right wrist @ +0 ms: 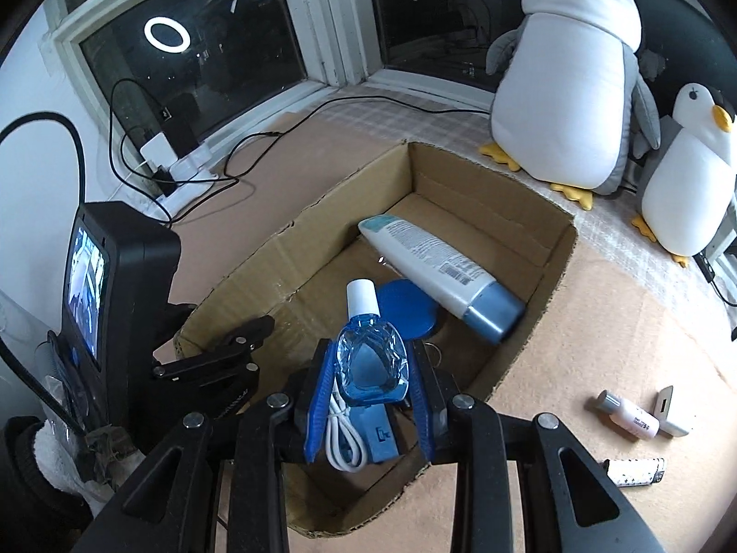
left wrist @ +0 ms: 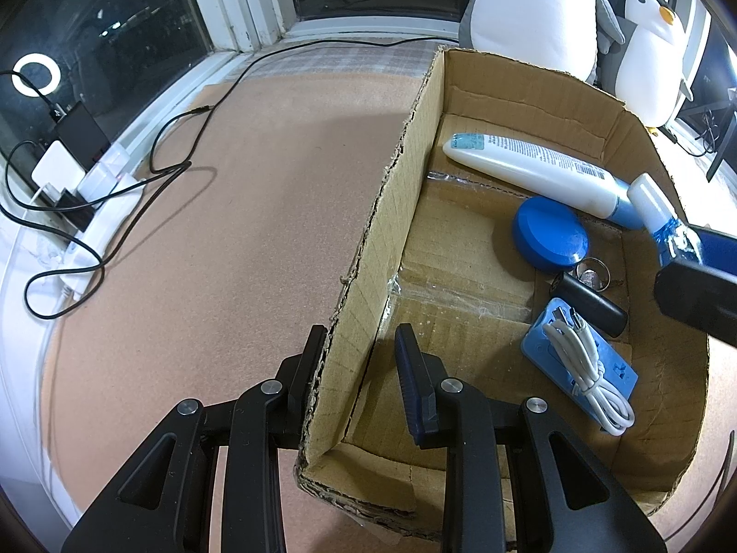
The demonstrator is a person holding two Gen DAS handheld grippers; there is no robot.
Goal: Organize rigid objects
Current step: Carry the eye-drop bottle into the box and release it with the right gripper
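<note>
Between the right gripper's glossy blue plastic pads sits a clear, glossy plastic bottle of blue liquid with a matt white cap. Beyond it, the cardboard box is brown corrugated paper, matt, with rough torn edges and shiny clear tape on its floor. Inside lie a smooth white plastic tube and a smooth blue plastic lid. The left gripper is matt black plastic with bright metal pins. Ahead, the penguin toys are soft cloth.
</note>
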